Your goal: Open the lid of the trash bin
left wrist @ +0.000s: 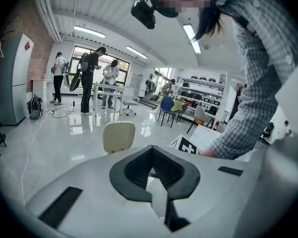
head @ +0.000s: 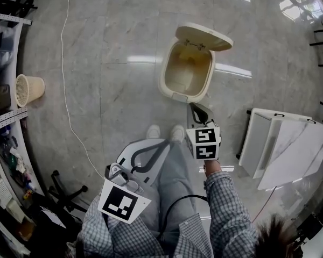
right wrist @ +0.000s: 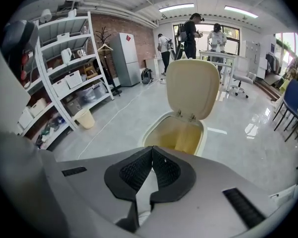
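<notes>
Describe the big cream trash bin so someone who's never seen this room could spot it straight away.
On the glossy grey stone floor, look just ahead of the person's white shoes: the cream plastic trash bin stands there alone. Its hinged lid is tipped up at the back, showing a yellowish inside, unlike the smaller lidless beige mesh basket beside the shelves.

Room bright, evenly lit. Ceiling strip lights overhead; daylight from window at right. Glossy floor throws white glare streaks and reflections in head view. Shadows soft, faint. All three views fisheye: straight lines bow, corners go black. My left claw and right claw sit near lens, slightly soft; far room reads sharp.
</notes>
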